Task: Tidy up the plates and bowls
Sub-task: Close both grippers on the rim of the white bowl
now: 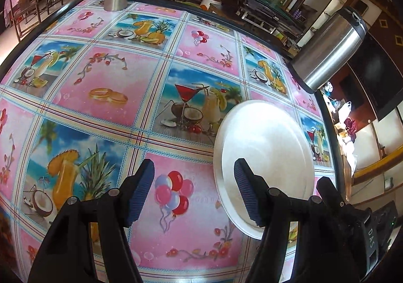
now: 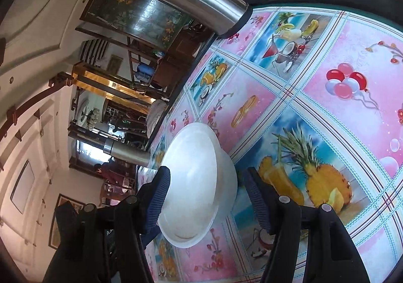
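The flat silver round plate (image 1: 264, 157) lies near the surface's dark edge (image 1: 330, 137); left fingers (image 1: 194, 191) wide, nothing between them. Only the right view shows the white plastic bowl (image 2: 199, 182) between the wide right fingers (image 2: 207, 201).

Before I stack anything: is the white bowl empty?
Empty: the bowl's white inside shows bare between the right gripper's open fingers.
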A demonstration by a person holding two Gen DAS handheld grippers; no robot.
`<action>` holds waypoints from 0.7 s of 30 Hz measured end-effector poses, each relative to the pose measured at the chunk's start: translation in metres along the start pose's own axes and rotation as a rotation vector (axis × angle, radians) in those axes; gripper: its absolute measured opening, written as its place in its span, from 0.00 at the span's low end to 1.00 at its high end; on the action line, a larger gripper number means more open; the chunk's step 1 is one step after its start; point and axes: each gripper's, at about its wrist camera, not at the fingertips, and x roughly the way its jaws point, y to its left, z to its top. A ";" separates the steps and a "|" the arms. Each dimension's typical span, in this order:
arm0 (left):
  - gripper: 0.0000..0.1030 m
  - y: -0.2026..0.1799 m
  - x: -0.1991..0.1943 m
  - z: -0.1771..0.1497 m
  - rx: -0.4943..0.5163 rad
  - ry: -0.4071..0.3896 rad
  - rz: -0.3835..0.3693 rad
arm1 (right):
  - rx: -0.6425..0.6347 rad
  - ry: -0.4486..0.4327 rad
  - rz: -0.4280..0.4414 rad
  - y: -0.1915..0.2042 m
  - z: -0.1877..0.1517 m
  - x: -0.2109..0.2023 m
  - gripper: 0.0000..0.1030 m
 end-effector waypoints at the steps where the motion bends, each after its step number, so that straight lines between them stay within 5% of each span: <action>1: 0.63 0.000 0.002 0.000 0.001 0.008 -0.010 | -0.002 0.004 -0.007 0.000 -0.001 0.002 0.62; 12: 0.63 -0.012 0.015 -0.010 0.071 0.023 0.013 | -0.039 -0.006 -0.064 -0.001 -0.011 0.013 0.60; 21: 0.63 -0.015 0.017 -0.013 0.090 0.013 0.025 | -0.060 -0.015 -0.095 -0.002 -0.013 0.016 0.45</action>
